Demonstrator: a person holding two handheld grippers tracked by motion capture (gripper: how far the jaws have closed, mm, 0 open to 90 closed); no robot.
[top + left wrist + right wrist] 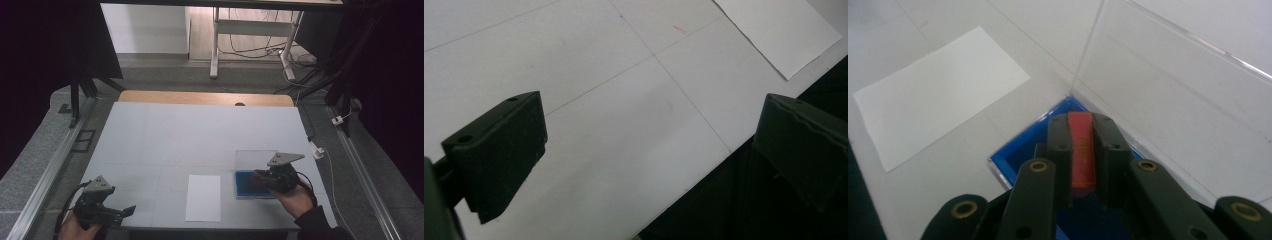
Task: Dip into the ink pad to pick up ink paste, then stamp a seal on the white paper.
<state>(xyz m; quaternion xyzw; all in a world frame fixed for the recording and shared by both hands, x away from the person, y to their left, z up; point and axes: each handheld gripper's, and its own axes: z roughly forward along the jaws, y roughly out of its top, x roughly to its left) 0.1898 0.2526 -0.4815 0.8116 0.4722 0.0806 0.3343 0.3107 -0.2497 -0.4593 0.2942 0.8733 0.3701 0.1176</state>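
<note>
A shallow blue case point(244, 189) lies near the table's front right, its clear lid point(252, 159) swung up and back. My right gripper point(257, 176) hovers over the case, shut on a small flat red piece point(1081, 150) that stands upright between the jaws. In the right gripper view the blue rim point(1020, 150) sits just below the jaw tips and the clear lid point(1168, 100) rises to the right. My left gripper point(127, 210) is at the front left corner, open and holding nothing point(651, 150), with its jaws wide apart over the table's edge.
A white sheet of paper point(203, 197) lies flat at the front middle of the white table point(190, 135), between the two grippers. Paper corner point(779, 30) lies ahead of the left gripper. Metal rails run along both sides of the table.
</note>
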